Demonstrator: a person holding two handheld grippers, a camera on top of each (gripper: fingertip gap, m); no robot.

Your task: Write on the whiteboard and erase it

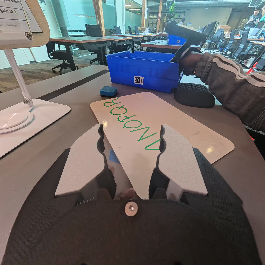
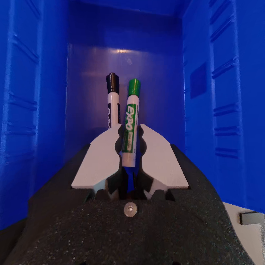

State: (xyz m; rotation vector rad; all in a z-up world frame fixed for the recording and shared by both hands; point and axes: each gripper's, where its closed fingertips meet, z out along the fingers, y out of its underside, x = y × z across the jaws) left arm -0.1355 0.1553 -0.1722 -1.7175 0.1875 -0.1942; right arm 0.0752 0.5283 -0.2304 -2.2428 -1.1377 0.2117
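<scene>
Right, I am clenching the right gripper on the green marker inside the blue bin, risking knocking the black marker alongside, while the spread-open, empty left gripper is hovering over the whiteboard before that bin, risking smudging its green lettering.

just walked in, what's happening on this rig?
A person works two handheld grippers at a desk. The whiteboard already carries green writing. The right gripper, inside the blue bin, is closed on the green marker, next to a black marker lying there. The left gripper hangs open over the board, empty. The eraser sits untouched, so erasing hasn't started.
</scene>
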